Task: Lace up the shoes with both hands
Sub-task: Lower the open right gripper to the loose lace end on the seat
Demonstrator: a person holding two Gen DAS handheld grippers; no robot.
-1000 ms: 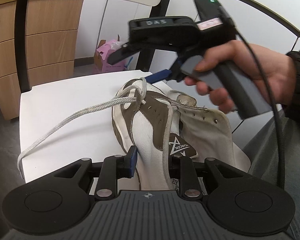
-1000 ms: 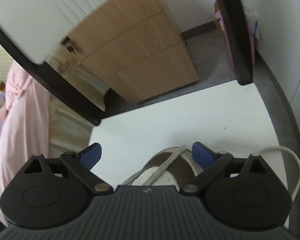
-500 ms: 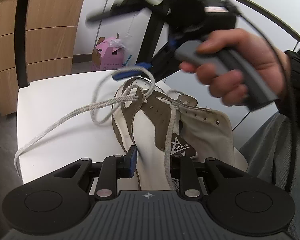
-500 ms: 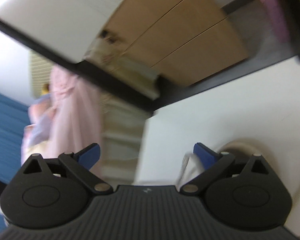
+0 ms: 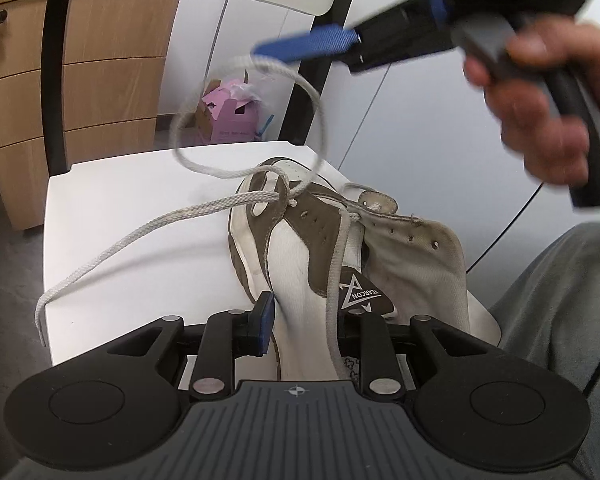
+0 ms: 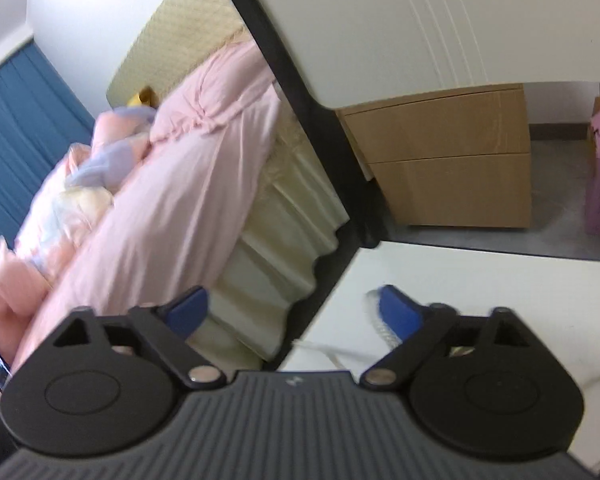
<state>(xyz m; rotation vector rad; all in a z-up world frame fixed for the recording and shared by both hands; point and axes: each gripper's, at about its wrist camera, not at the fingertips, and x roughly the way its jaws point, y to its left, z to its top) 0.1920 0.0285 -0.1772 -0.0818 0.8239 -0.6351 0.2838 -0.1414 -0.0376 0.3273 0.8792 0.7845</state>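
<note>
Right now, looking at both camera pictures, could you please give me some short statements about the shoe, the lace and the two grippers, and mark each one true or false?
1. The left gripper is shut on the shoe. True.
2. The right gripper is closed. False: its jaws stand wide apart.
3. The lace forms a loop in the air, draped over one blue finger of the right gripper. True.
4. The shoe stands on the floor. False: it lies on a white seat.
5. The box on the floor is green. False: it is pink.

One shoe [image 5: 296, 248], one lace [image 5: 160, 228], two claws [image 5: 304, 318] [image 6: 296, 312], one pink box [image 5: 228, 118].
</note>
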